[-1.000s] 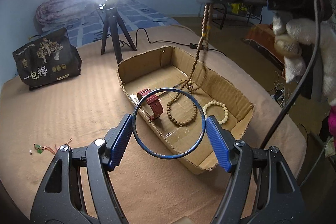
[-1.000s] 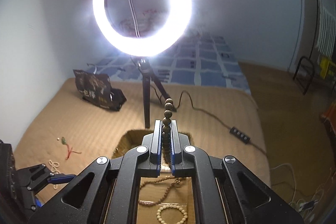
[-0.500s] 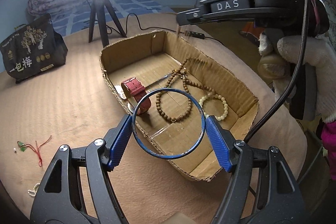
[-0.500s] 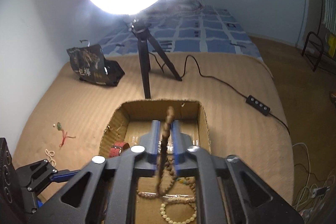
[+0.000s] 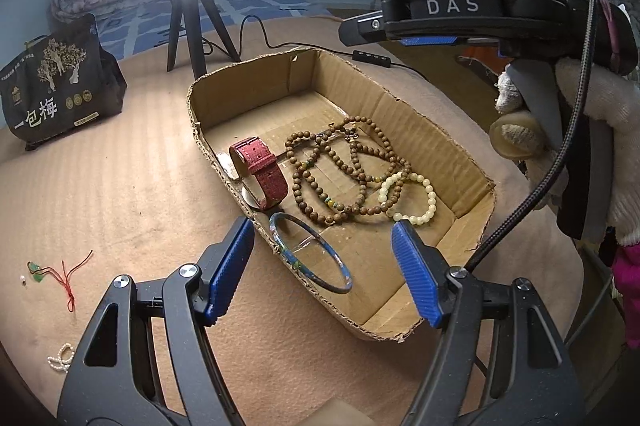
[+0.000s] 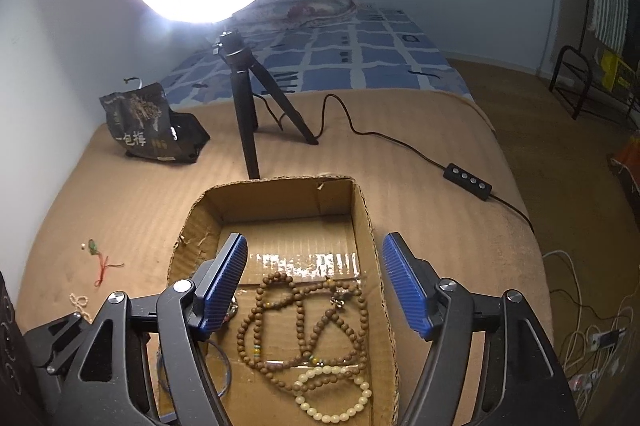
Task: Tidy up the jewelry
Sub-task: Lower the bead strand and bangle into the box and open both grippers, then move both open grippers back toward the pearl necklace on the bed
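A shallow cardboard box (image 5: 460, 154) (image 6: 368, 222) lies on the tan bed cover. In it are a red watch (image 5: 262, 172), a long brown bead necklace (image 5: 340, 170) (image 6: 304, 322), a cream bead bracelet (image 5: 408, 198) (image 6: 336, 394) and a blue bangle (image 5: 312, 252) (image 6: 224, 366) leaning on the near wall. My left gripper (image 5: 324, 270) is open and empty just above the bangle. My right gripper (image 6: 312, 282) is open and empty above the necklace; it shows in the left wrist view (image 5: 400, 26).
A ring light on a black tripod (image 6: 244, 106) stands behind the box, its cable and switch (image 6: 468, 182) to the right. A dark snack bag (image 5: 52, 82) sits at the back left. A red-string pendant (image 5: 56, 270) and small pearl beads (image 5: 60, 354) lie on the cover at the left.
Both grippers opened. The bangle dropped from the left gripper into the box. The bead necklace fell from the right gripper and now lies in the box.
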### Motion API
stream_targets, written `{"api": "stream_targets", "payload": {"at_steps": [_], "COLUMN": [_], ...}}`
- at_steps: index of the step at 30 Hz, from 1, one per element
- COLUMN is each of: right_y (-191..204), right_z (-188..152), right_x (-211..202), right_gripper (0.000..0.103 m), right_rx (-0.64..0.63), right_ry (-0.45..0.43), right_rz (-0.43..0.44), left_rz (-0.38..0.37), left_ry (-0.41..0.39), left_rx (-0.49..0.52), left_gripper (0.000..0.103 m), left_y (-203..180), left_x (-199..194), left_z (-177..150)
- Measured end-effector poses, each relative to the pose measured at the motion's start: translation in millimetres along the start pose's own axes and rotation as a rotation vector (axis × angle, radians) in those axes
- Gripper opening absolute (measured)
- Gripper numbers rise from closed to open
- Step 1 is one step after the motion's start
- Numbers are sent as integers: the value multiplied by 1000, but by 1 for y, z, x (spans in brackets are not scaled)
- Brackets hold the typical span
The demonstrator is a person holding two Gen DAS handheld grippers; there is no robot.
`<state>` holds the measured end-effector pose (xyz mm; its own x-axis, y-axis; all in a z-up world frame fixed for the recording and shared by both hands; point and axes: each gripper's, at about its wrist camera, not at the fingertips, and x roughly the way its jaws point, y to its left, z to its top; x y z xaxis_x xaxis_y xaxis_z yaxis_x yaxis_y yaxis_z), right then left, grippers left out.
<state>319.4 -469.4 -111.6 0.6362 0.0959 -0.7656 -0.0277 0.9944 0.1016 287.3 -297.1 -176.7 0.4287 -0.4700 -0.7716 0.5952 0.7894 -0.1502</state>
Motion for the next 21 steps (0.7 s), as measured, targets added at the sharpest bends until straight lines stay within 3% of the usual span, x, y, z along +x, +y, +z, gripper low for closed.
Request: {"api": "stream_targets", "payload": {"at_steps": [16, 21], "right_y": [11, 28], "right_z": [-6, -11], "right_x": [-20, -34], "right_gripper": [71, 80], "right_rx": [-19, -48], "right_ry": [-28, -68], "right_rz": [-86, -116], "left_rz": [14, 41], "left_ry": [-37, -61], "left_rx": [-1, -24], "left_gripper": [74, 74], "left_y": [22, 44], "left_x": [-37, -62], "left_z": [-17, -29]}}
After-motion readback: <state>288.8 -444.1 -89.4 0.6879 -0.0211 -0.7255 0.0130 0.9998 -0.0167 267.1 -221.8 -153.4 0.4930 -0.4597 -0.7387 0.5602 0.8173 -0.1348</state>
